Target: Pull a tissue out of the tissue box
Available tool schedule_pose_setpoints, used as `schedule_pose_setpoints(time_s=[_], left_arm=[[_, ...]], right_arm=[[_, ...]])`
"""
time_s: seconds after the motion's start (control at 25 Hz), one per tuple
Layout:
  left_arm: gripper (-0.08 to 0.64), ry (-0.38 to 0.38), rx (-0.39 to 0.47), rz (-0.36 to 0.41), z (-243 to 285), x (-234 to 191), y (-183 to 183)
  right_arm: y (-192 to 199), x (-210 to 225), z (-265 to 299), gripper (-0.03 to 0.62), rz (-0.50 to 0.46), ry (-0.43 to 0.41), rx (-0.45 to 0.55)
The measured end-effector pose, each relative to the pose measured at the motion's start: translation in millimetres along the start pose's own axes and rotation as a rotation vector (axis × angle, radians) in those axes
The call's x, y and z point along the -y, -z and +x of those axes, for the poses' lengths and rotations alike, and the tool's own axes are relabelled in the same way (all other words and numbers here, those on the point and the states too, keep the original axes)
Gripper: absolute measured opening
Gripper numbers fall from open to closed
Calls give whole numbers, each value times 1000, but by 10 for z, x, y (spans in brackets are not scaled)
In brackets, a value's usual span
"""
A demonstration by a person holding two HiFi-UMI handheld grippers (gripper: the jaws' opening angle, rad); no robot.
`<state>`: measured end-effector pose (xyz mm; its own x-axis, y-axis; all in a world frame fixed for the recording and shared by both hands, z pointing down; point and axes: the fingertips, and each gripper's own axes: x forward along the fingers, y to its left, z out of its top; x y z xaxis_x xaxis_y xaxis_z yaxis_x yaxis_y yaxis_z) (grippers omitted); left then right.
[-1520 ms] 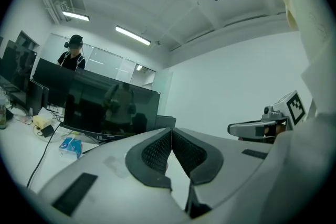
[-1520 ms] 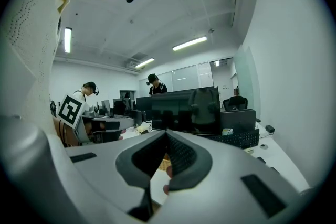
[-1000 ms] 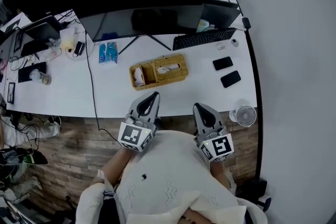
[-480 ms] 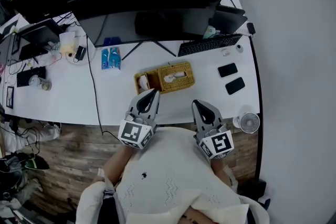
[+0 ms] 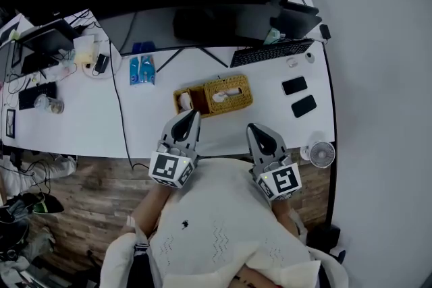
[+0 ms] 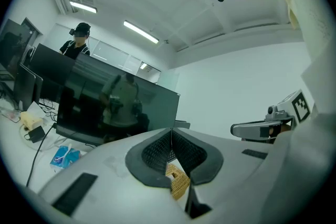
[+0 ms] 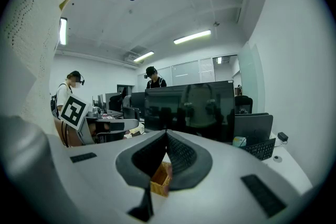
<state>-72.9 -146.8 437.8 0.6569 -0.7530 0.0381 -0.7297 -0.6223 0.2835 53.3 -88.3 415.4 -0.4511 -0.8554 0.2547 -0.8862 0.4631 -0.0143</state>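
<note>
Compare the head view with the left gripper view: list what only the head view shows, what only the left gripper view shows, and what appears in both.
Only the head view: two black phones, the keyboard, a small fan, and the white tissue in the wicker tissue box.
Only the left gripper view: ceiling lights and a standing person behind the monitors.
Both: a part of the wicker tissue box, the blue packets, the big monitor, the left gripper with its fingers together, and the right gripper.
</note>
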Motion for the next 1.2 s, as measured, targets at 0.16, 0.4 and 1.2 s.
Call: schedule_pose_setpoints(time_s=[0.16,0.4,1.2], left_arm=[[14,-23,2,3,-17,-23,17],[14,-53,4,36,31,40,77],[15,-113,-127,37,382,88,591]], right_arm=[[-16,12,28,2,-6,-19,2],[-43,70,103,2,-7,-74,-5],[-17,272,161,2,-18,-171,-56]])
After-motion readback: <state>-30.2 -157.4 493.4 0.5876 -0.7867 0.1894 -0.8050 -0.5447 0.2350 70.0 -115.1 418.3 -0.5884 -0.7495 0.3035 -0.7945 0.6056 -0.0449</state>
